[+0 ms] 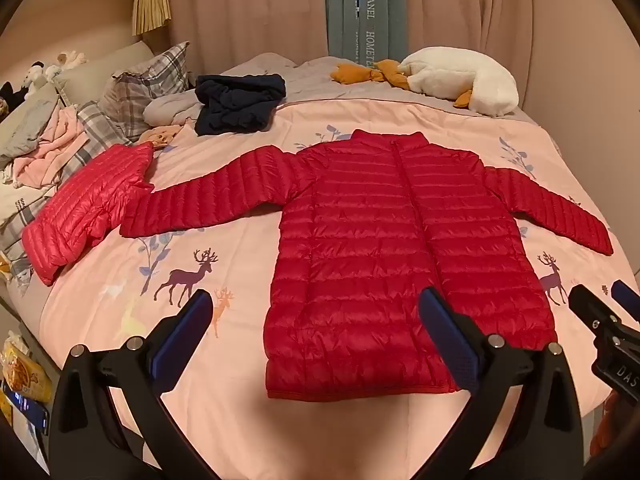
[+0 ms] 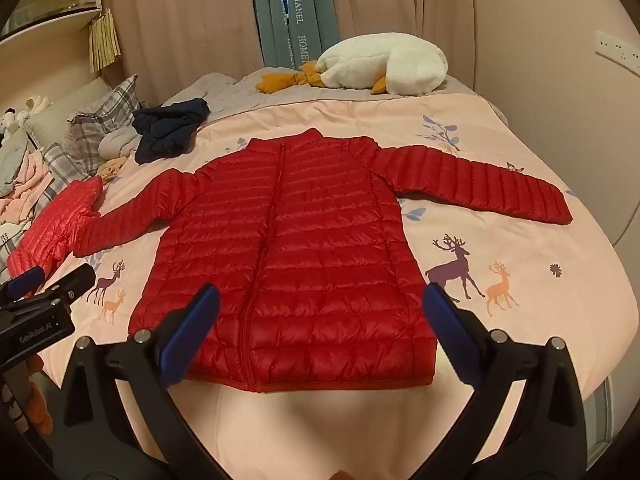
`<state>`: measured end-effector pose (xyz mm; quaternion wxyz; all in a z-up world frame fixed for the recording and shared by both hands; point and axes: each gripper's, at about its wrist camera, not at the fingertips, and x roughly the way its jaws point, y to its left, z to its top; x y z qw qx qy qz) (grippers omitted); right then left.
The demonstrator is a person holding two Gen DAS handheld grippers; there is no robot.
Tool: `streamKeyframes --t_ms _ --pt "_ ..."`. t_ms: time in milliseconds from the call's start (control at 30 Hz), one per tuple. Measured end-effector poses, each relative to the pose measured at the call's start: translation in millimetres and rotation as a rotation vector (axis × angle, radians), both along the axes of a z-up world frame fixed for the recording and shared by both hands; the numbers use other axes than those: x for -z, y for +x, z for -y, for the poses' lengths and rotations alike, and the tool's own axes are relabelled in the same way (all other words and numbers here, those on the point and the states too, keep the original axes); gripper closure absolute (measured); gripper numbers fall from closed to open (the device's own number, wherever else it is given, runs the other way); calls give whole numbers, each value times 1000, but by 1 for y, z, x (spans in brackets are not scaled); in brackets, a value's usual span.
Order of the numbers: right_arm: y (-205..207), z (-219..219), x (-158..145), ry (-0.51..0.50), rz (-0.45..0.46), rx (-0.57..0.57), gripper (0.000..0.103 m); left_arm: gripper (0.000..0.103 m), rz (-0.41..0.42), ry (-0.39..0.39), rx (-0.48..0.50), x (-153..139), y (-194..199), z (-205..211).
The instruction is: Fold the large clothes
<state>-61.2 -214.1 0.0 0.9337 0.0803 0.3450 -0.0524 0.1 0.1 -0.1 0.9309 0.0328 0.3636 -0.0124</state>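
Note:
A red quilted down jacket (image 1: 384,240) lies flat and zipped on the pink bedspread (image 1: 224,360), collar away from me, both sleeves spread out; it also shows in the right wrist view (image 2: 288,248). My left gripper (image 1: 320,328) is open and empty, held above the jacket's hem on its left half. My right gripper (image 2: 320,320) is open and empty above the hem's right half. The right gripper (image 1: 600,312) appears at the right edge of the left wrist view; the left gripper (image 2: 40,280) appears at the left edge of the right wrist view.
A lighter red folded jacket (image 1: 88,212) lies by the left sleeve's cuff. A dark navy garment (image 1: 240,104), plaid pillows (image 1: 148,80) and a white goose plush (image 1: 460,80) lie at the far side. Curtains (image 1: 248,4) hang behind the bed.

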Motion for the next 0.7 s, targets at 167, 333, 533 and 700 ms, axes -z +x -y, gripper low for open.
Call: streamKeyframes --t_ms 167,333,533,700 --pt "-1 -2 -1 -5 4 0 2 1 -3 4 -1 -1 -1 0" --pt "0 0 -1 -3 3 5 2 1 -8 -2 -2 -2 -2 -2" --pt "-1 -1 -1 -10 6 2 2 1 -11 -5 -2 1 -1 -5" --pt "-1 2 1 -8 8 -1 2 1 -15 -6 -1 0 -1 -7"
